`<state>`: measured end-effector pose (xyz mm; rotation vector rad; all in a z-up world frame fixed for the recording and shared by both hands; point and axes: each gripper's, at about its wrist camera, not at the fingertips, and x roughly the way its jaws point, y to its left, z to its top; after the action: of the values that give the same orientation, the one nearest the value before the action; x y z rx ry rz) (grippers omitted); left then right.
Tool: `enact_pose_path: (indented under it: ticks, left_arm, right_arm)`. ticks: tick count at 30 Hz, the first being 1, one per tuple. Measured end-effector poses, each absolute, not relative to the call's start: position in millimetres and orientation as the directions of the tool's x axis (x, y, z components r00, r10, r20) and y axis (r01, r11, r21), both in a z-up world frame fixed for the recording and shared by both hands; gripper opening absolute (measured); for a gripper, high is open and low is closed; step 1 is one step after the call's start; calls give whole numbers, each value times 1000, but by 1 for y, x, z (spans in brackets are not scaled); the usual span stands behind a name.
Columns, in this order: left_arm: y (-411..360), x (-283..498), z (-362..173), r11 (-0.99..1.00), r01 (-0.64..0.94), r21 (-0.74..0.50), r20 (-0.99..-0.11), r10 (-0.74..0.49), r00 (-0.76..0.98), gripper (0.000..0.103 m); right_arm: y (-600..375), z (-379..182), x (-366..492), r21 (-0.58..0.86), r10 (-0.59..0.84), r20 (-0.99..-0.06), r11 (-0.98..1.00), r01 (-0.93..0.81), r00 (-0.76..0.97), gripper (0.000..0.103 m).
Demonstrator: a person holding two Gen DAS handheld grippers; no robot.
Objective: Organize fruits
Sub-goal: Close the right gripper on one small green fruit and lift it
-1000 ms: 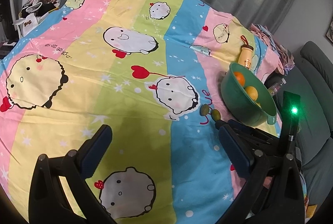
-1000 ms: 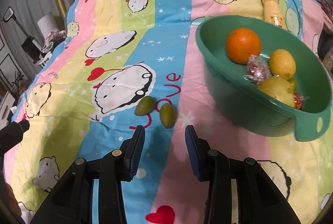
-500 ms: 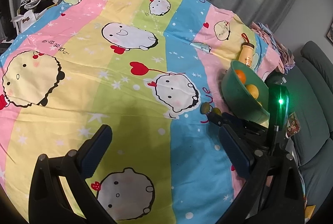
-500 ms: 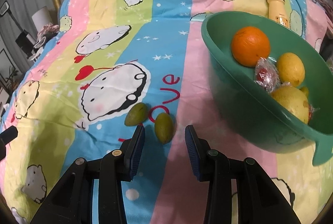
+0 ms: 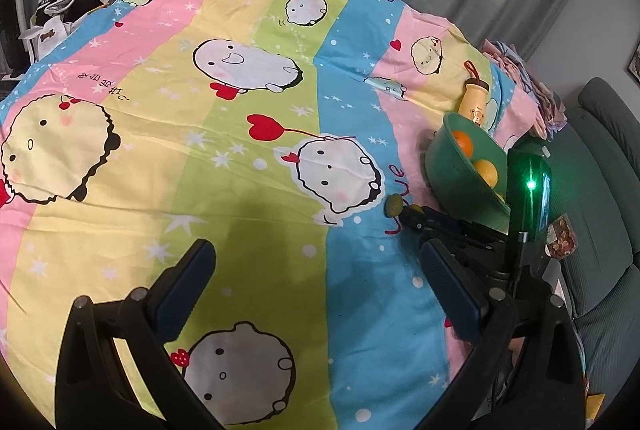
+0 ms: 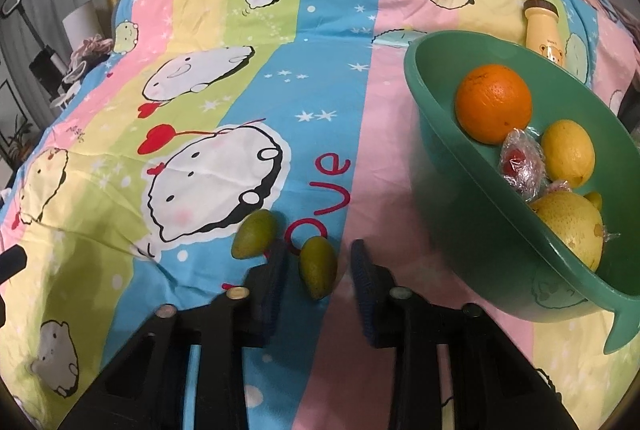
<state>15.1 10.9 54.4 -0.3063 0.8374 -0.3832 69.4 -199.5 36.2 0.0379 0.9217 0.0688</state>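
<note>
Two small green fruits lie on the striped cartoon bedsheet. In the right wrist view one green fruit (image 6: 318,265) lies between the open fingers of my right gripper (image 6: 318,256); the jaws stand on either side of it without touching. The other green fruit (image 6: 254,233) lies just left of the left finger. A green bowl (image 6: 460,166) to the right holds an orange (image 6: 494,103), a lemon (image 6: 568,153), a large yellow fruit (image 6: 572,230) and wrapped red pieces (image 6: 520,162). My left gripper (image 5: 316,262) is open and empty over the sheet; the bowl (image 5: 448,166) sits to its right.
A cream bottle with a brown cap (image 6: 542,26) lies behind the bowl. A grey sofa (image 5: 600,158) stands right of the bed. Clothes and bags (image 5: 64,10) are piled at the far left. Grey curtains hang behind.
My right gripper has moved forward and down, so the nearer green fruit now lies between its fingers. The left gripper has shifted slightly.
</note>
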Motion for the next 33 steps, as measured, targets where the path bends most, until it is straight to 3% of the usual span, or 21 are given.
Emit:
enact_pose_path:
  ticks: [2,17,33]
  left_arm:
    - [11,15,54,887,207,-412,-657,-447,607,103]
    - [2,12,53,898,222,-379,-670,-432,604,103]
    - [-39,2,47,944,274,-185,-715,-321,622,103]
  right_arm:
    - [-202,36,70,67,78,-796,997,-40,601,20]
    - [-220,54,45,247,252,-743,964,-95,620,20]
    - [-241,82,-11,334,378,-641,921,-201,668,20]
